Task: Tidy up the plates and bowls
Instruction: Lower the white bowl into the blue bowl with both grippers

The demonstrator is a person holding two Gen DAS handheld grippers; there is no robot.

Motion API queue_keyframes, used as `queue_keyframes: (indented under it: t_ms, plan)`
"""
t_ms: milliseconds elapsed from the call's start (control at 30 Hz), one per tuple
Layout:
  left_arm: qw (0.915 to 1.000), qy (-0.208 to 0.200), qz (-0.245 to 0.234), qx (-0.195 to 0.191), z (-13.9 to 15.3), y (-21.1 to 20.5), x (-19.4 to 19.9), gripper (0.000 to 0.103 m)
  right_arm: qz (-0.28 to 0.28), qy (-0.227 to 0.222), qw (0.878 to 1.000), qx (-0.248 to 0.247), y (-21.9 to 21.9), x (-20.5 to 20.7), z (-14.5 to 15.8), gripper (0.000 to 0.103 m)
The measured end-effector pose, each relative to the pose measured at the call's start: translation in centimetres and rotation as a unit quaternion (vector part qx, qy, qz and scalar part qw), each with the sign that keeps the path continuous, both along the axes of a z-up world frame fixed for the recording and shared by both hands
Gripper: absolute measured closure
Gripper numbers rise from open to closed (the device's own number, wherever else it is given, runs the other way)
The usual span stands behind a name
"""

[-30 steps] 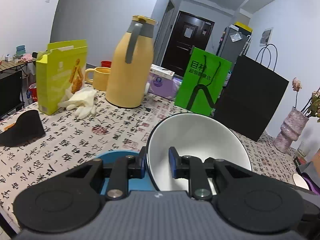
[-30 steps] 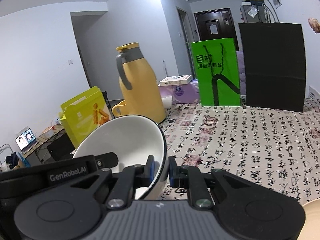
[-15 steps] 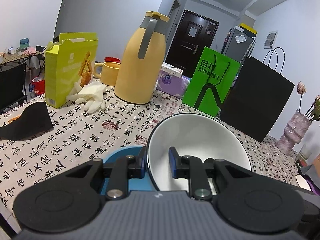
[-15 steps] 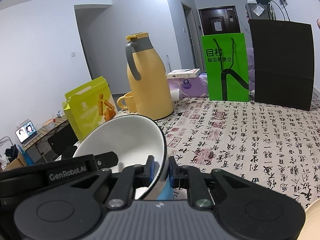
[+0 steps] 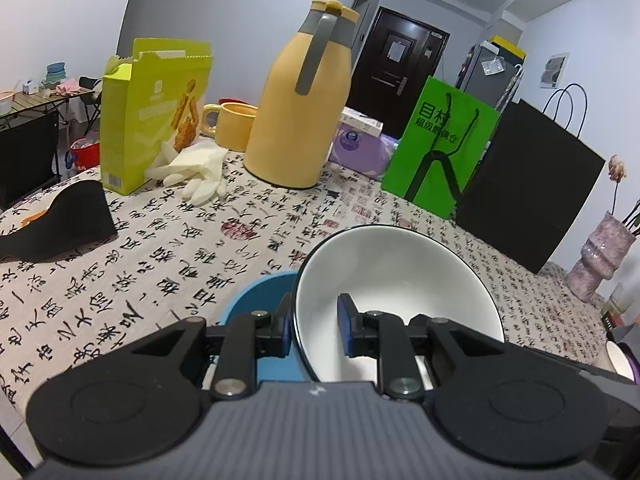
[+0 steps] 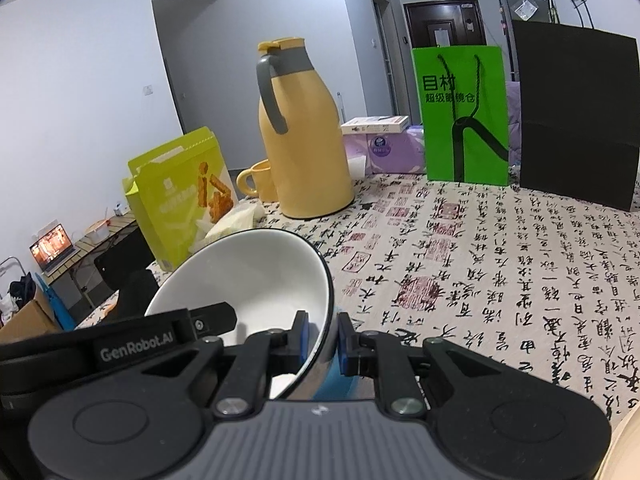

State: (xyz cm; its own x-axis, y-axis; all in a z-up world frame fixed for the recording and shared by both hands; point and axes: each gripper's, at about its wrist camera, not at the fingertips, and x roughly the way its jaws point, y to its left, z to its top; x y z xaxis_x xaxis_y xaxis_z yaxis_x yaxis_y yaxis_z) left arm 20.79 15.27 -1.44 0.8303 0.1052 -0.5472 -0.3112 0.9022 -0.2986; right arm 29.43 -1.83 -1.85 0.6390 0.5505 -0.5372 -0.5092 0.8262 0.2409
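Tablecloth (image 5: pixel 168 248), white bowl (image 5: pixel 396 276) (both tongs)

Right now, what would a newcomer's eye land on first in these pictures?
The white bowl, gripped on opposite rims by the left gripper and right gripper above a blue dish. Behind it, the tall yellow thermos and bright green bag stand on the calligraphy tablecloth.

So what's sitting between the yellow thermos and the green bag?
A purple pack with a white box on top, behind them, in both wrist views.
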Motion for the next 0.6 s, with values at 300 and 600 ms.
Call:
queue_keyframes:
  t_ms: [300,600]
  plan:
    - [0.9998,0.021,0.005,-0.001,-1.4,0.6,-0.1,0.081,0.016,0.016,1.000,-0.013,0.7,0.1,-1.2,0.089]
    - [0.9993,0.037,0.002,0.000,-2.4,1.0,0.1,0.083,0.024,0.030,0.999,-0.032,1.4,0.5,-2.0,0.089]
